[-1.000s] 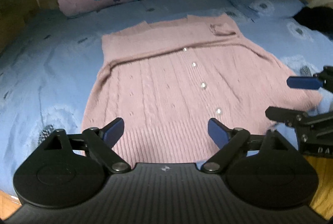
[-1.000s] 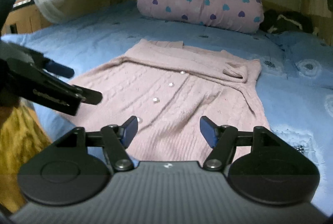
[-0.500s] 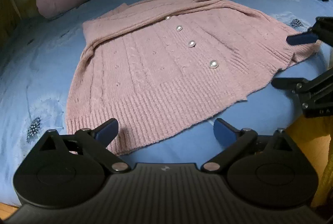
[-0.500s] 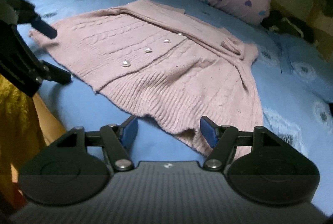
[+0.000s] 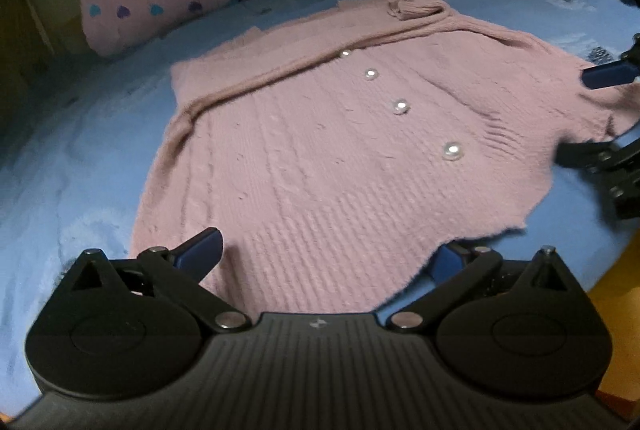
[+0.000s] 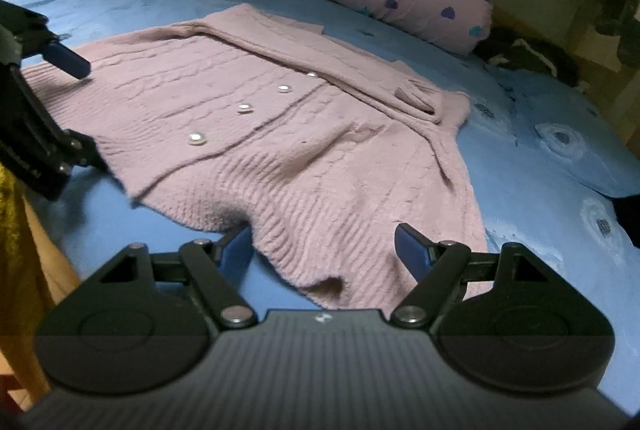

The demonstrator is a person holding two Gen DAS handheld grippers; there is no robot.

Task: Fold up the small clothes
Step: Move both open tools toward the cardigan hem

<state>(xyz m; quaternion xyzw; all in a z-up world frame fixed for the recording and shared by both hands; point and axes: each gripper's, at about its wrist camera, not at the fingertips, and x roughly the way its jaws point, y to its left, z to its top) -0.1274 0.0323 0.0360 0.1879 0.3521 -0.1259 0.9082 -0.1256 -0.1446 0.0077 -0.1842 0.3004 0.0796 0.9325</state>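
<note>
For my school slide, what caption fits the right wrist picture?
Open right hand-held gripper over the hem of a pink cardigan spread on a blue bed.

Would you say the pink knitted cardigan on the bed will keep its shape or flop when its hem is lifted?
The pink cardigan will probably flop: its hem already ripples on the blue sheet. The thick cable knit suggests moderate weight, likely sagging between two grip points. Its fuzzy surface should grip rather than slip; the pearl buttons may snag.

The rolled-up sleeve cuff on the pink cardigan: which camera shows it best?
The right wrist view: the cuff lies nearer there, its folds distinct. In the left wrist view it sits at the cardigan's far end, small and blurred.
</note>
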